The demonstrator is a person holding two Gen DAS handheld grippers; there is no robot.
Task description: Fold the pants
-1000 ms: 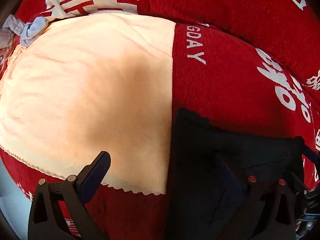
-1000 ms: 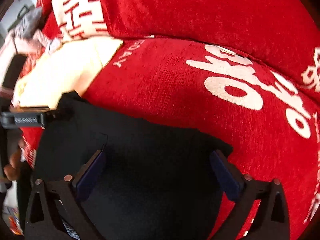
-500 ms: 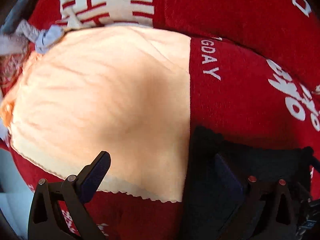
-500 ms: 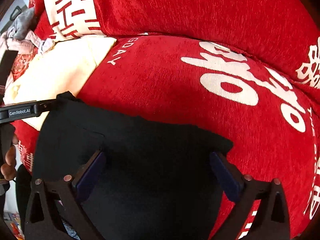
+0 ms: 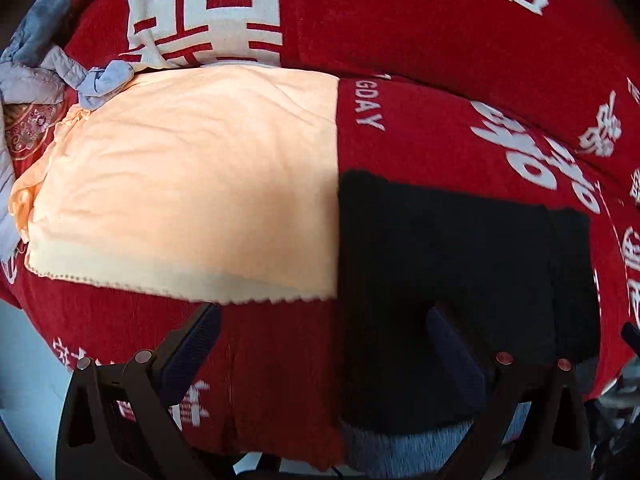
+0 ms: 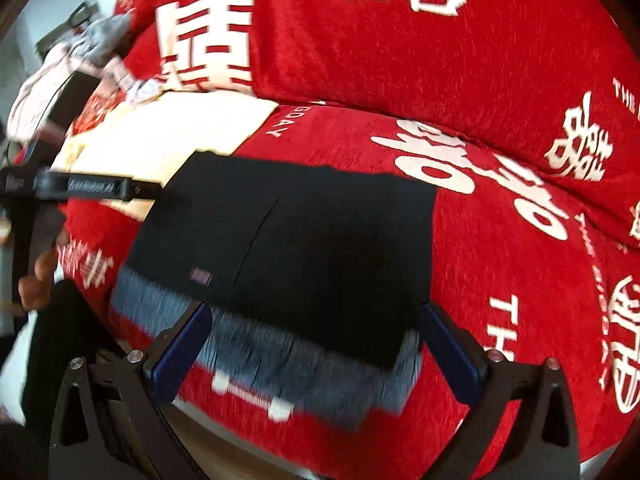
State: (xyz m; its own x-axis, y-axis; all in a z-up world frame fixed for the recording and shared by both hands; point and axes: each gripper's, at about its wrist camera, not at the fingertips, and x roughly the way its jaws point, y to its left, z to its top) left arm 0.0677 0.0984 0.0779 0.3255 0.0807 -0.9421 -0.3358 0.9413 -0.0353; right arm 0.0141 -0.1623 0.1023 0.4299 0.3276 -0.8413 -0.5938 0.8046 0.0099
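- On the red cover (image 6: 500, 240) with the big white characters, your black pants (image 6: 304, 240) sit folded into a flat rectangle, near the front edge of the seat.
- Grey ribbed waistband (image 6: 280, 364) sticks out from under the folded black layer on the near side; it looks a bit blurry in the right wrist view.
- Your right gripper (image 6: 316, 344) hangs just above that near edge, both fingers spread wide, gripping nothing.
- Your left gripper (image 5: 324, 344) is spread wide too, holding nothing: 1 finger over bare red fabric, the other over the pants' left part.
- Peach blanket (image 5: 192, 184) lies right beside the pants, its edge meeting their left side.
- Some pale grey clothes (image 5: 44, 68) are bunched at the far left.
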